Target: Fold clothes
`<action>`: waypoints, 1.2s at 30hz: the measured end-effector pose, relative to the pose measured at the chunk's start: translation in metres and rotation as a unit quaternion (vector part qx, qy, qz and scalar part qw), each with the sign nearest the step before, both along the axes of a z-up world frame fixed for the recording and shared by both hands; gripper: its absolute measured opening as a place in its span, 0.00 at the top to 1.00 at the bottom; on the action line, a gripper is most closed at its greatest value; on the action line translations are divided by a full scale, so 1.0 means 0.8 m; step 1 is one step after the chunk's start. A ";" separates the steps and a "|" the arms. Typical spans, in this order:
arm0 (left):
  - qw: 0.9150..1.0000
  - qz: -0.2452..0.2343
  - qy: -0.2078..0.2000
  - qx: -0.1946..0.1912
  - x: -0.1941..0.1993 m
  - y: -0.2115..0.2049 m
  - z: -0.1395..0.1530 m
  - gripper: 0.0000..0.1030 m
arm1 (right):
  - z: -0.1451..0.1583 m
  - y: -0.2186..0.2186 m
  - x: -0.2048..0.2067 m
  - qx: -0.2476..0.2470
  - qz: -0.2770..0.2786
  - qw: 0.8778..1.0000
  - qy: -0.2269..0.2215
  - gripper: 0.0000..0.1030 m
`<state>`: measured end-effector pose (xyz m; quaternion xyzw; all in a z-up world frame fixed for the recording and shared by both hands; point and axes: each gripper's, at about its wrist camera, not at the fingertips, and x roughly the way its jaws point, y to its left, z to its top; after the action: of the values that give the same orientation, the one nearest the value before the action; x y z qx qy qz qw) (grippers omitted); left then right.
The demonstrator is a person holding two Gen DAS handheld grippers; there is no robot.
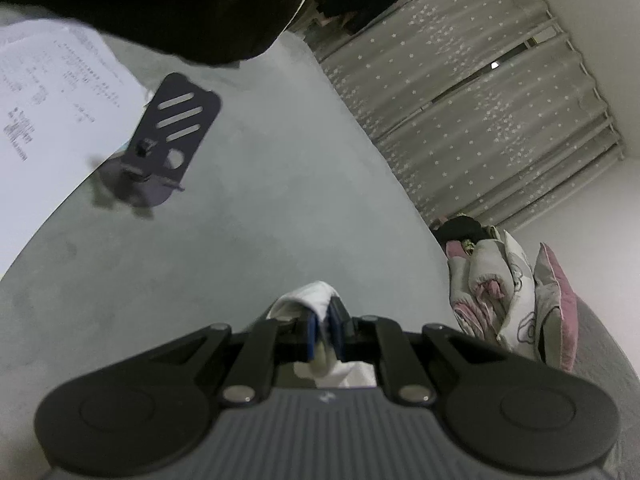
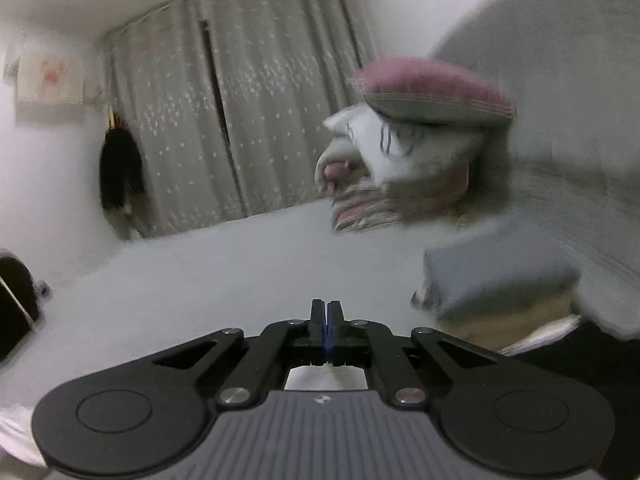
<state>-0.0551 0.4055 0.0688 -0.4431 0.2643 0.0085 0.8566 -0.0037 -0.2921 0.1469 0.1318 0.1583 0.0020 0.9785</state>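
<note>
Left wrist view
Left gripper: nearest the lens, jaws clamped on a fold of white cloth that bulges above the blue pads and shows again below them.
Grey bed surface: spreads ahead of the fingers.
Printed sheet: lies at the left, with a dark slotted metal bracket at its edge.
Dark sleeve: fills the top left, blurred.
Bedding pile: pink and white, at the right, below star-patterned curtains.

Right wrist view
Right gripper: jaws pressed together, blue pads meeting; whether any cloth is pinched between them cannot be told.
White fabric: shows through the gap under the jaws.
Pink cushion: sits atop the blurred bedding.
Folded grey-blue garment: lies to the right, blurred.
Dark hanging garment: beside the curtains.
</note>
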 end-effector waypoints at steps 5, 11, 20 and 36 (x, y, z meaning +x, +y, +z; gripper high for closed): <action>1.000 -0.026 0.013 0.008 -0.022 0.010 -0.007 0.92 | 0.020 -0.012 -0.046 -0.021 0.020 1.000 -0.005 0.96; 0.993 -0.073 0.056 0.072 -0.039 -0.003 -0.015 0.91 | 0.033 -0.036 -0.098 -0.033 0.074 0.996 0.022 0.96; 0.982 -0.074 0.079 0.153 -0.010 -0.027 -0.002 0.23 | -0.065 -0.023 -0.058 -0.089 0.137 0.964 0.211 0.88; 0.946 -0.109 0.110 0.286 0.143 -0.125 -0.010 0.40 | -0.105 -0.023 0.057 0.018 0.083 0.973 0.213 0.45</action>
<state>0.0589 0.3057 0.0605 -0.1446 0.3898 0.0392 0.9087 0.0416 -0.3107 0.0630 0.1328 0.3730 0.0577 0.9165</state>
